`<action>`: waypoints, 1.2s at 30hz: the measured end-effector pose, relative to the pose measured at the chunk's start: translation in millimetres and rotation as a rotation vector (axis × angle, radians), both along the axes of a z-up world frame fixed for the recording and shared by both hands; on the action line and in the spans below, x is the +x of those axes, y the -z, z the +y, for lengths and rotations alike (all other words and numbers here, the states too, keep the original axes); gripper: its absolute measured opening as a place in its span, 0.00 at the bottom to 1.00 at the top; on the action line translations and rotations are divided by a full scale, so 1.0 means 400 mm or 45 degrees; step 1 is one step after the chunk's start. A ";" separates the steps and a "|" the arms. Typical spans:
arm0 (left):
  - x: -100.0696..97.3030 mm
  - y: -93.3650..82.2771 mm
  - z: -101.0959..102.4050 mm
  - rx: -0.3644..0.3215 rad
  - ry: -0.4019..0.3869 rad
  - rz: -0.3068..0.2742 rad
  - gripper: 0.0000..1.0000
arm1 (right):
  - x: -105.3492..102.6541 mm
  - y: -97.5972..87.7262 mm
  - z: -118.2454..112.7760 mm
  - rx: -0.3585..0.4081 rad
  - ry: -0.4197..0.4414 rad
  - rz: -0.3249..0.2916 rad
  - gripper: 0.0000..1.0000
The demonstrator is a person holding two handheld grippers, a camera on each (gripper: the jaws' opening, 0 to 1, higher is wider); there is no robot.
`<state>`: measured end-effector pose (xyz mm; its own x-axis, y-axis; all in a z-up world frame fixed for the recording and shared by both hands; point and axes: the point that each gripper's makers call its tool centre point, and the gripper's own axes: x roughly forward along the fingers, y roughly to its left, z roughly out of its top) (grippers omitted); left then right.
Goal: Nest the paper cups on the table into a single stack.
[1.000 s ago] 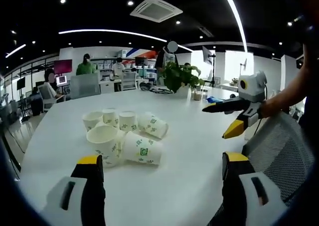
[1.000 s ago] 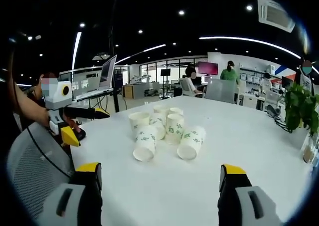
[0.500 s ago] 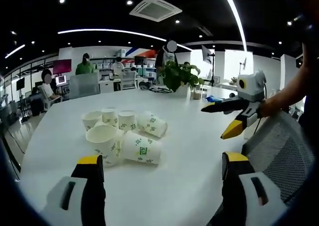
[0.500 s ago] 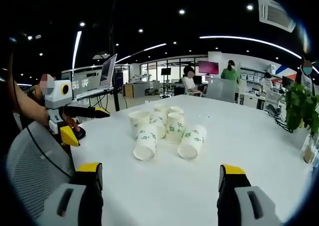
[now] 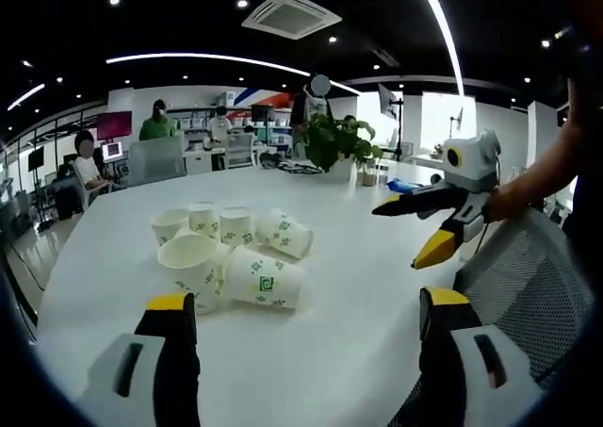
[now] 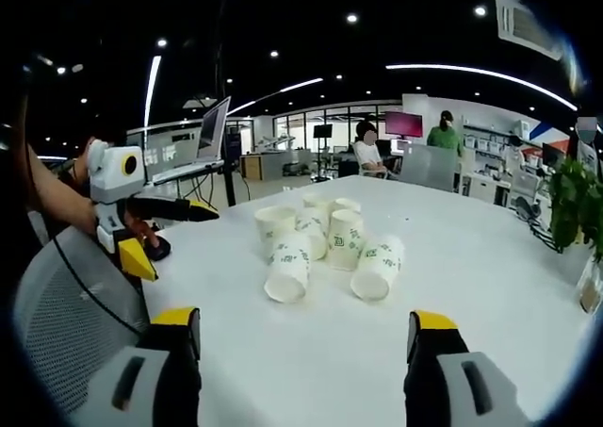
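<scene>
Paper cups point(image 5: 224, 257), some upright and some toppled, cluster on the white desk point(image 5: 358, 286) at about 10 o'clock of the left gripper point(image 5: 306, 304); both grippers hover clear, fingers spread wide and empty. The right gripper point(image 6: 306, 325) should judge its approach by taking the nearest toppled cup across the wall near the rim, squeezing lightly so the paper keeps round for nesting.

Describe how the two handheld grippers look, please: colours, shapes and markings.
Each gripper has two grey jaws with black inner faces and yellow tips. The left gripper and the right gripper each carry a white box with a yellow-ringed round lens; their jaws taper to yellow points.
</scene>
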<state>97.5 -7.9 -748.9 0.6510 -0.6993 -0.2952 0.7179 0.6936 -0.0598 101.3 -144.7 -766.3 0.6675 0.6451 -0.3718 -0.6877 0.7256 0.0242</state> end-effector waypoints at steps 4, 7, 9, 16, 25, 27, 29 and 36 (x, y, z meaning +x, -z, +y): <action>0.003 0.004 0.005 -0.003 -0.003 0.001 0.98 | 0.006 0.001 0.000 -0.007 -0.008 -0.001 0.90; 0.006 0.008 0.010 -0.003 -0.005 0.002 0.98 | 0.013 -0.005 -0.002 -0.006 -0.009 -0.003 0.90; 0.008 0.009 0.010 -0.006 -0.006 0.003 0.98 | 0.023 -0.007 -0.009 -0.013 -0.008 -0.012 0.89; 0.005 0.010 0.006 -0.003 0.000 0.005 0.98 | 0.051 -0.009 -0.021 -0.024 -0.008 -0.003 0.86; -0.006 -0.004 -0.008 -0.002 0.004 0.001 0.97 | 0.061 0.000 0.016 -0.061 -0.067 0.013 0.82; -0.007 -0.006 -0.010 -0.002 0.002 0.001 0.97 | 0.064 0.000 0.025 -0.057 -0.074 0.020 0.81; -0.008 -0.008 -0.011 -0.002 0.002 0.001 0.97 | 0.067 0.000 0.035 -0.057 -0.079 0.024 0.79; -0.013 -0.013 -0.020 0.001 0.007 0.002 0.97 | 0.081 -0.002 0.070 -0.072 -0.099 0.016 0.76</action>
